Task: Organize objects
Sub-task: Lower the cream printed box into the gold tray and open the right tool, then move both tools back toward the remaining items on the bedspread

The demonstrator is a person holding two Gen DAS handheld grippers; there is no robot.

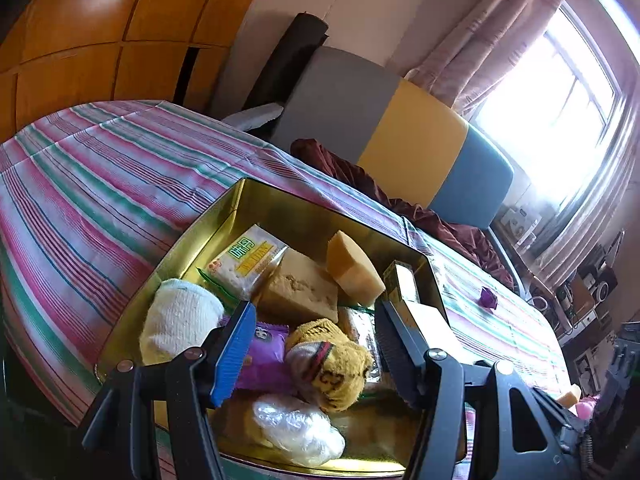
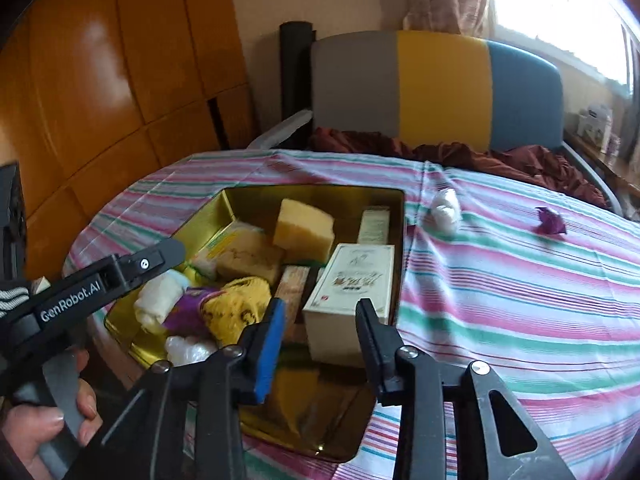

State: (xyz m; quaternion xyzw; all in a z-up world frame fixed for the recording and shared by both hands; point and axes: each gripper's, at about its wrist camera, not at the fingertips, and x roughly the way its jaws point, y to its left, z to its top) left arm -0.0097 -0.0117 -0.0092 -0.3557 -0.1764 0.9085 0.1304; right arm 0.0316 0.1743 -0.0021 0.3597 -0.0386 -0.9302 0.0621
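Hovering over the gold tin (image 2: 316, 194), the left tongs (image 1: 316, 344) stand apart above its yellow sock (image 1: 336, 364), holding nothing. Right of them, the right tongs (image 2: 320, 344) gape empty before the tin's white box (image 2: 352, 280). Sorting seems near done; right of the tin lie a white wad (image 2: 447, 208) and purple scrap (image 2: 550, 222), likely next.

Daylight pouring in from window (image 1: 560, 92) at upper right, blowing out to white in both views. Glare streaking glossy wooden wardrobe (image 2: 100, 72). Gold tin (image 2: 312, 196) walls glinting, interior sitting in soft shadow. Fisheye bending striped bedspread (image 1: 100, 200) and wall lines; corners vignetting to black. Near tool arms softening slightly, haze washing out right edge beside curtain (image 1: 480, 52).
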